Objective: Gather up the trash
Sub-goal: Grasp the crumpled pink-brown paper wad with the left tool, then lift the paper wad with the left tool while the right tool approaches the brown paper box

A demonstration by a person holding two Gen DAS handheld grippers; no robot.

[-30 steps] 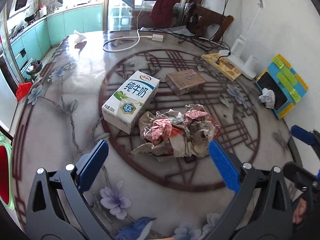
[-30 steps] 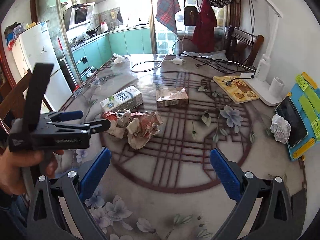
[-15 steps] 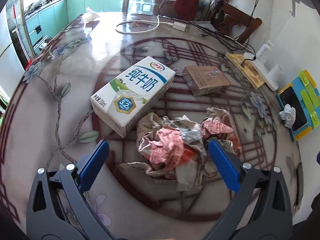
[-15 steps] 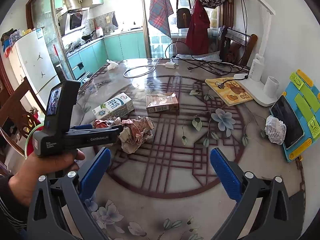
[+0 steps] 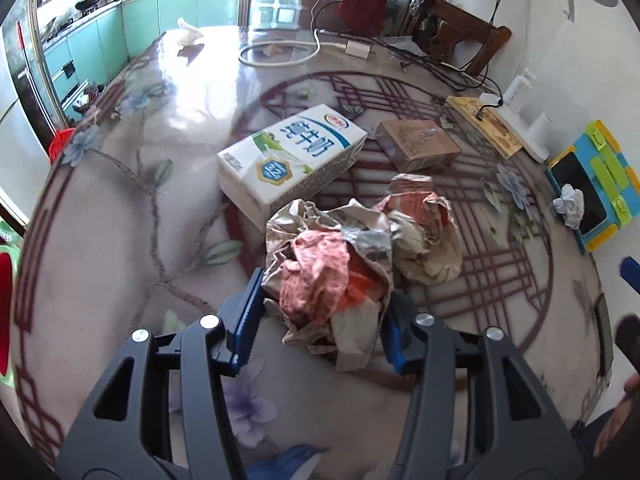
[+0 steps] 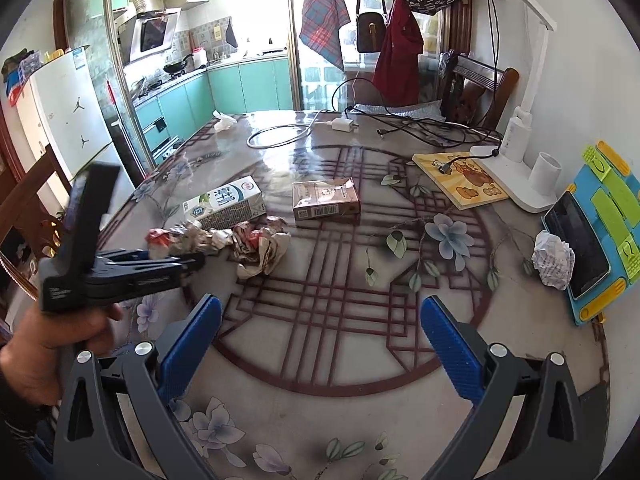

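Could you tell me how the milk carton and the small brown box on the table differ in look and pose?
The milk carton is white with green and blue print; the brown box is plain tan cardboard. The carton is longer, the box shorter and squatter. The carton lies right against the crumpled paper wad, while the box sits apart with bare table around it. Both lie flat on their sides, untouched by either gripper.

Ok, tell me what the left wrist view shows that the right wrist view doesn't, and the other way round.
Left wrist view only: the left gripper from behind, its jaws closing around the crumpled paper, and a red basket beyond the table edge.

Right wrist view only: the right gripper open over bare table, the hand holding the left gripper, a fridge and a range hood.

Both: the crumpled paper, milk carton, brown box, white paper ball and phone stand.
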